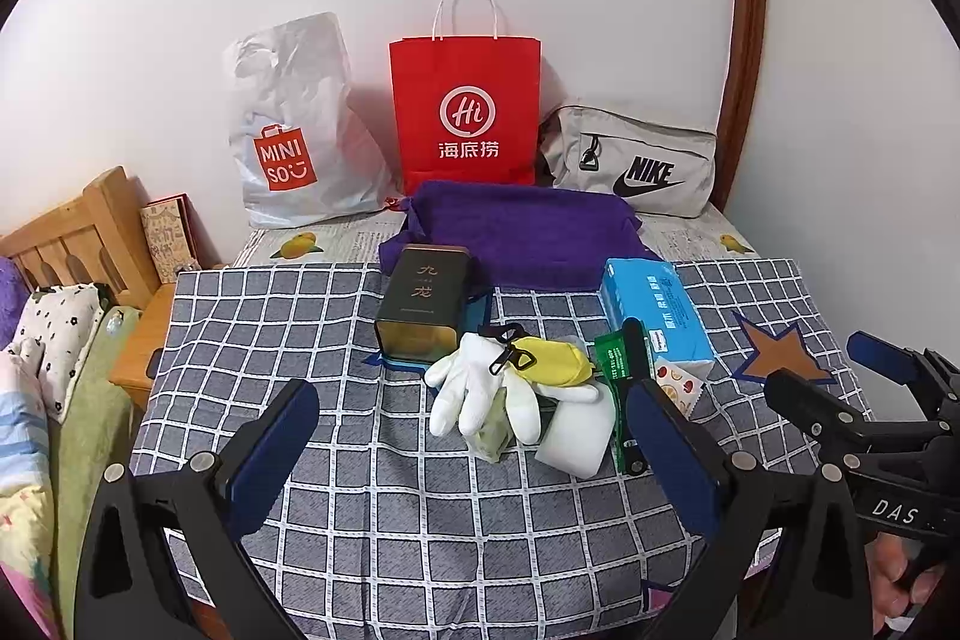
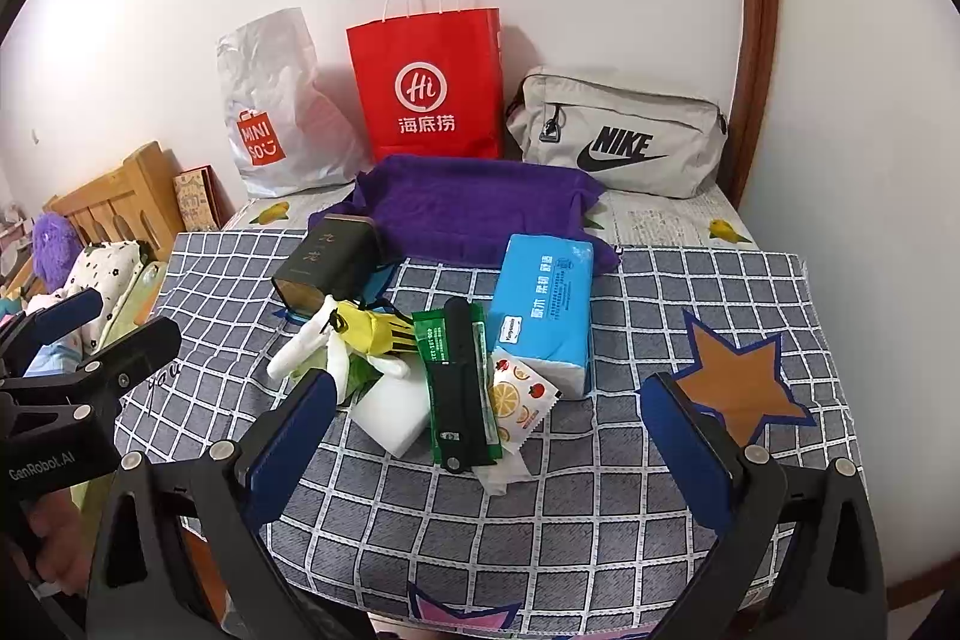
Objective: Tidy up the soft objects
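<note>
A pile lies mid-table on the checked cloth (image 1: 372, 508): a white plush glove (image 1: 474, 388), a yellow pouch (image 1: 555, 361), a white sponge block (image 1: 579, 436), a green packet with a black tool (image 2: 459, 388) and a fruit-print wipe pack (image 2: 519, 403). A blue tissue pack (image 1: 657, 310) and a dark tin (image 1: 420, 304) flank it. A folded purple towel (image 1: 522, 232) lies behind. My left gripper (image 1: 480, 448) is open and empty just before the pile. My right gripper (image 2: 486, 436) is open and empty over the packet's near end.
A Miniso plastic bag (image 1: 288, 130), a red paper bag (image 1: 465, 112) and a grey Nike bag (image 1: 636, 160) stand against the wall. A wooden bed frame (image 1: 78, 232) with bedding is on the left. An orange star patch (image 2: 735, 382) marks the cloth at right.
</note>
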### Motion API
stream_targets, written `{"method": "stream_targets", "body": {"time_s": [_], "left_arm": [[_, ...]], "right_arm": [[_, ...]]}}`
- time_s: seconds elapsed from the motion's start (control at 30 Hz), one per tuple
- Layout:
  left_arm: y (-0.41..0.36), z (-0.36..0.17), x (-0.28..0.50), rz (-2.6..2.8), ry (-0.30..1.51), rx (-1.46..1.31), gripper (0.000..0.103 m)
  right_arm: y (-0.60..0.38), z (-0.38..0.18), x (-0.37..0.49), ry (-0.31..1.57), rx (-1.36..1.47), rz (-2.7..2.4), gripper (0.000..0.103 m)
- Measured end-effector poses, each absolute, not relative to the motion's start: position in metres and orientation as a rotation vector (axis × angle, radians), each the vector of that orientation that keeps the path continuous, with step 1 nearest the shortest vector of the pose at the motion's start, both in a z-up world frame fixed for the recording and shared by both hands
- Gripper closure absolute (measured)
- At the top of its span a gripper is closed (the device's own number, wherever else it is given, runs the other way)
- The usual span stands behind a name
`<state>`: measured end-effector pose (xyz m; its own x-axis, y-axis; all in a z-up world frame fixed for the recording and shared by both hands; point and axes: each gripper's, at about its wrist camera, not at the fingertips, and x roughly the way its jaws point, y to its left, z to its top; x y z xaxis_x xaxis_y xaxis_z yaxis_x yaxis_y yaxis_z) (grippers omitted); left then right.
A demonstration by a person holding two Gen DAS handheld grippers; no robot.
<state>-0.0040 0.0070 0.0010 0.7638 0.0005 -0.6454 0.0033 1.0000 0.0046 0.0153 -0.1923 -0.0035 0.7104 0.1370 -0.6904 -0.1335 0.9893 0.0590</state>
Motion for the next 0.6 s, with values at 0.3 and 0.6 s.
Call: {"method": "stream_targets", "body": {"time_s": [0.3, 0.6], "left_arm": [[0.006, 0.0005, -0.0052, 0.0, 0.7, 0.004, 0.0], [0.0044, -0.0006, -0.0085, -0.001, 0.701, 0.005, 0.0]], "right_arm": [[-0.1907, -0.0031, 0.0161, 0.772, 0.005, 0.149, 0.002], [-0.1889, -0.0051, 0.0148, 0.772, 0.004, 0.153, 0.002]]}}
